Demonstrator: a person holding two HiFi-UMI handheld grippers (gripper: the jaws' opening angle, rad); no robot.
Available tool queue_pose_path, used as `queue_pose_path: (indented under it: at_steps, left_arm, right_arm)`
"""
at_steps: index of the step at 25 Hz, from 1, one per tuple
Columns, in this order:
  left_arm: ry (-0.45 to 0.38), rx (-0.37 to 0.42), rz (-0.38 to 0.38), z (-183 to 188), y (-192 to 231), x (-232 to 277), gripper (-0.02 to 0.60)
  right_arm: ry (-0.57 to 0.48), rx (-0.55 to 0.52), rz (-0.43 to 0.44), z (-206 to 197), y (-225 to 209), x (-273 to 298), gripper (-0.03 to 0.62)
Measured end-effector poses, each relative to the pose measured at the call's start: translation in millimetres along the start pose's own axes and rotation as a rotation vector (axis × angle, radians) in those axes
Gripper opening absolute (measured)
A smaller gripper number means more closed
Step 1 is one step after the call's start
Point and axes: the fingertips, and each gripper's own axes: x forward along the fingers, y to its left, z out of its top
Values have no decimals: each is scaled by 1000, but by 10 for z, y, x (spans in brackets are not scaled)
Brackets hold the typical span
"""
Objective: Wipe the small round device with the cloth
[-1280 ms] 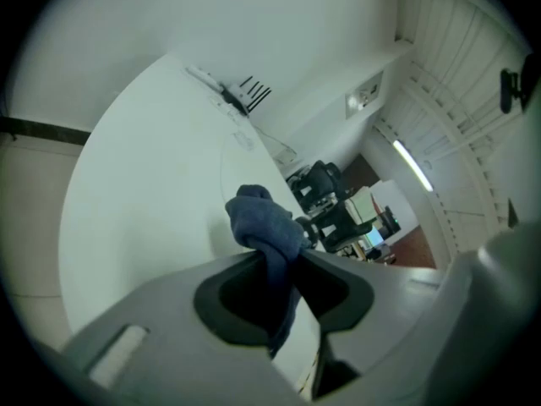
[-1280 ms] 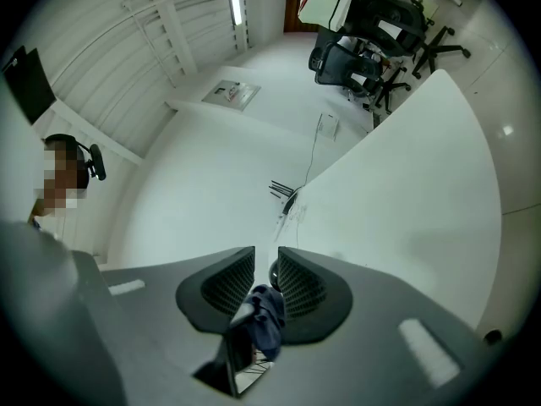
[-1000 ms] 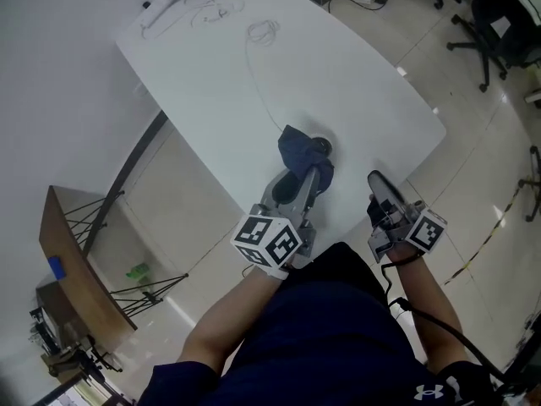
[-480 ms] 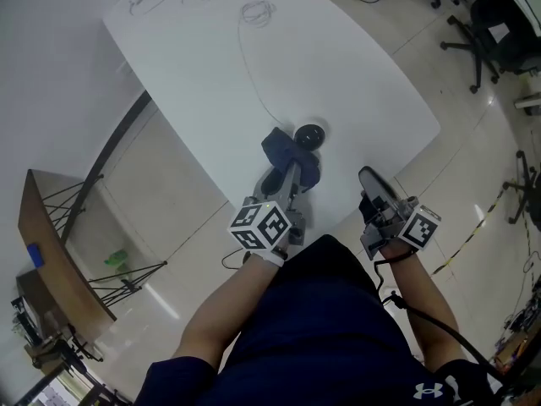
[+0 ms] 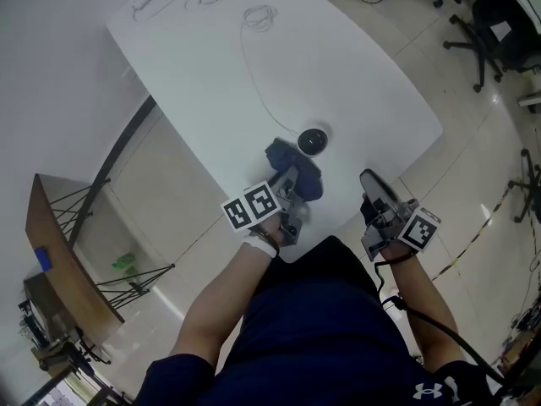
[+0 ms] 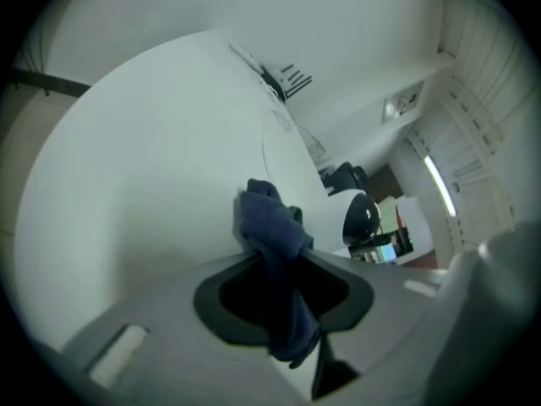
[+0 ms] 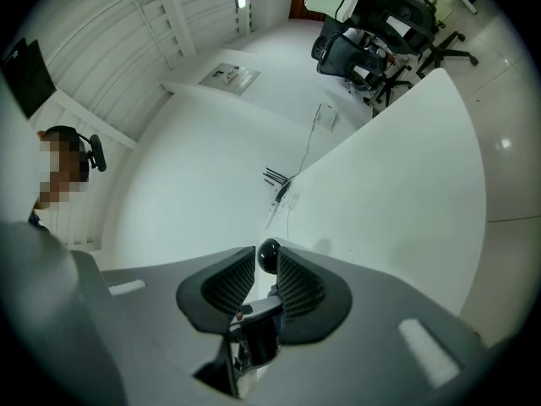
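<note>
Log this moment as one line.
left gripper: shut on cloth | cloth: beside small round device, not covering it | right gripper: open, empty

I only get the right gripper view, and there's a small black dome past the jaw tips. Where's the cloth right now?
Observer: The dark blue cloth is pinched in the left gripper, outside your frame.
Operator: Is it on the device?
Observer: No. In the head view it's down on the table beside the small round device, not covering it.
Operator: How close is my gripper to the device?
Observer: The right gripper sits short of it, by the table's near edge.
</note>
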Motion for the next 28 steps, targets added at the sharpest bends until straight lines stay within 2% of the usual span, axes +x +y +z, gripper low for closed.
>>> queue_pose_path:
  at_steps: [2, 4, 5, 6, 7, 9, 10, 12, 14, 16, 18, 20, 28]
  left_arm:
    - [22, 24, 11, 47, 20, -85, 100]
    - [-9, 41, -9, 231, -34, -223, 100]
    - [-29, 80, -29, 370, -109, -304, 98]
    - [-47, 154, -57, 527, -229, -389, 98]
    - [-57, 259, -95, 679, -398, -471, 98]
    - [-21, 502, -213, 847, -845, -588, 98]
    - [31, 610, -281, 841, -1068, -613, 98]
    - [182, 775, -402, 697, -1394, -602, 98]
    - [357, 909, -468, 481, -1501, -518, 98]
    - [517, 1055, -448, 301, -1391, -375, 98]
    - [612, 1177, -388, 256, -1216, -233, 98]
    - [643, 1198, -374, 309, -1148, -165, 100]
    - [678, 1049, -458, 532, -1141, -56, 100]
  right_arm:
    - [-23, 7, -6, 25, -7, -23, 87]
    - [-50, 14, -8, 64, 1, -29, 86]
    - [-66, 18, -8, 84, 11, -26, 83]
    - [-81, 22, -11, 96, 16, -25, 83]
    - [-97, 25, -15, 101, 19, -29, 83]
    - [-126, 29, -30, 95, 22, -51, 83]
    - [-139, 30, -38, 86, 23, -70, 83]
    - [-167, 31, -55, 69, 40, -114, 83]
    - [-196, 31, -69, 57, 78, -152, 83]
    - [-221, 28, -85, 47, 117, -185, 83]
    - [-244, 25, -102, 49, 151, -211, 83]
    - [-270, 20, -120, 70, 174, -254, 83]
    - [-351, 23, -172, 119, 177, -401, 84]
